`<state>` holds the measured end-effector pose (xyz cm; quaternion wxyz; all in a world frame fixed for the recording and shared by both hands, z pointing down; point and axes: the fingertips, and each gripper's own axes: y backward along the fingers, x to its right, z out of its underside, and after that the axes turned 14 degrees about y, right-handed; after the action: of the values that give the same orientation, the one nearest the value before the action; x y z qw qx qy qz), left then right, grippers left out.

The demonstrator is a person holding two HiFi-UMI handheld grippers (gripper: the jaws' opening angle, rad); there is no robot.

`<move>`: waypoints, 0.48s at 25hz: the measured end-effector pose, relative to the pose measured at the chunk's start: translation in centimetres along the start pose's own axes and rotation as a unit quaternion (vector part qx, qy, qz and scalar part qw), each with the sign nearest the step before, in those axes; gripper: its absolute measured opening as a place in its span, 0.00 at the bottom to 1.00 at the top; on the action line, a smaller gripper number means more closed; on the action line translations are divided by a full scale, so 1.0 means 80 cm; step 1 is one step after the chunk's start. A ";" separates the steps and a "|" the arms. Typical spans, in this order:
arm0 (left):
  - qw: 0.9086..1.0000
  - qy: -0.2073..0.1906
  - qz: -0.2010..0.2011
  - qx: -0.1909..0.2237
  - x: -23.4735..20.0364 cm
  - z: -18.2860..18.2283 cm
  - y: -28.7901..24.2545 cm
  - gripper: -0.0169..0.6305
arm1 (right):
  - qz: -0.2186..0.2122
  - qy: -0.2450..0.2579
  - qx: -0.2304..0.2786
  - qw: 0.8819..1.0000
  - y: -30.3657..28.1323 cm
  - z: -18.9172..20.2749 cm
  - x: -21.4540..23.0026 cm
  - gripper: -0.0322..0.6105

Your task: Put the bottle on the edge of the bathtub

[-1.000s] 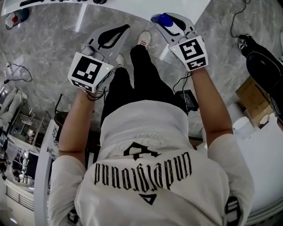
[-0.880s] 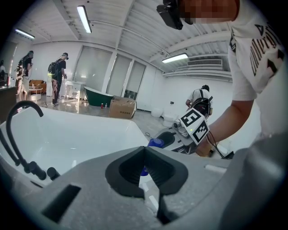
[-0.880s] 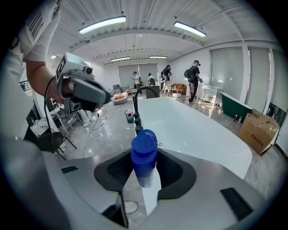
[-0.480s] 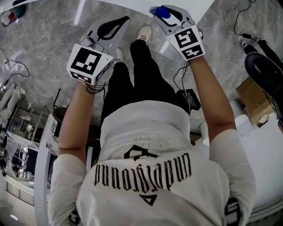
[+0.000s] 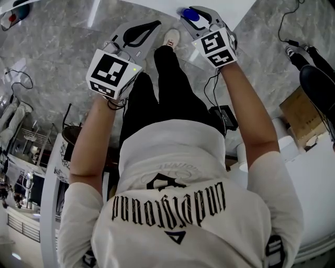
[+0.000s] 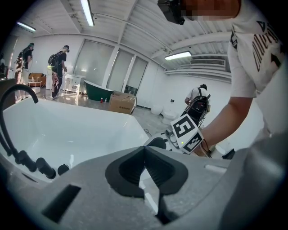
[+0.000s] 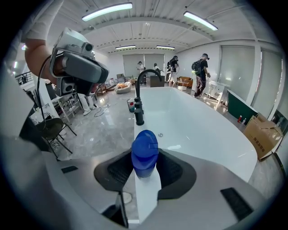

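Note:
A bottle with a blue cap (image 7: 144, 152) sits between the jaws of my right gripper (image 7: 145, 168), which is shut on it. It hangs over the narrow white rim (image 7: 146, 197) of the bathtub (image 7: 198, 130); I cannot tell whether it touches. In the head view the bottle (image 5: 190, 14) shows at the top, in the right gripper (image 5: 196, 15), by the bathtub (image 5: 157, 6). My left gripper (image 6: 145, 150) is shut and holds nothing, with its jaws meeting; it is held left of the right gripper (image 6: 186, 133), near the bathtub (image 6: 76, 130). The head view shows the left gripper (image 5: 137, 35) over the grey floor.
A black faucet (image 7: 139, 96) with knobs stands on the tub rim beyond the bottle. A black chair (image 7: 49, 128) stands on the marble floor at the left. Cables (image 5: 15, 84) and a power brick (image 5: 224, 116) lie on the floor. A cardboard box (image 6: 122, 103) and people stand far behind.
Both grippers have drifted a little forward toward the bathtub, the left one also to the right. The bottle stays held in the right gripper.

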<state>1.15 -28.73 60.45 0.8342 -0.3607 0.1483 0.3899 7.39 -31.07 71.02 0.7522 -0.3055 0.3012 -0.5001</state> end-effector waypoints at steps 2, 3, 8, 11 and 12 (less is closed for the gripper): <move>1.000 0.002 0.000 -0.001 0.000 0.001 -0.001 0.05 | 0.002 0.006 -0.003 1.000 -0.001 0.002 -0.001 0.30; 1.000 0.003 -0.001 -0.002 0.000 0.002 -0.002 0.05 | 0.003 0.008 -0.003 1.000 -0.002 0.003 0.000 0.30; 1.000 0.003 0.003 -0.006 0.002 0.003 -0.005 0.05 | 0.007 0.007 0.000 1.000 -0.004 0.003 0.000 0.30; 1.000 0.001 0.005 -0.005 0.002 0.003 -0.002 0.05 | 0.008 0.015 0.003 1.000 -0.007 -0.005 -0.003 0.30; 1.000 0.002 0.005 -0.004 0.003 0.003 0.000 0.05 | 0.009 0.016 0.002 1.000 -0.008 -0.006 -0.004 0.30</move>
<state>1.29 -28.48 60.49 0.8305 -0.3636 0.1500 0.3945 6.61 -31.04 71.25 0.7524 -0.2933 0.3144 -0.4990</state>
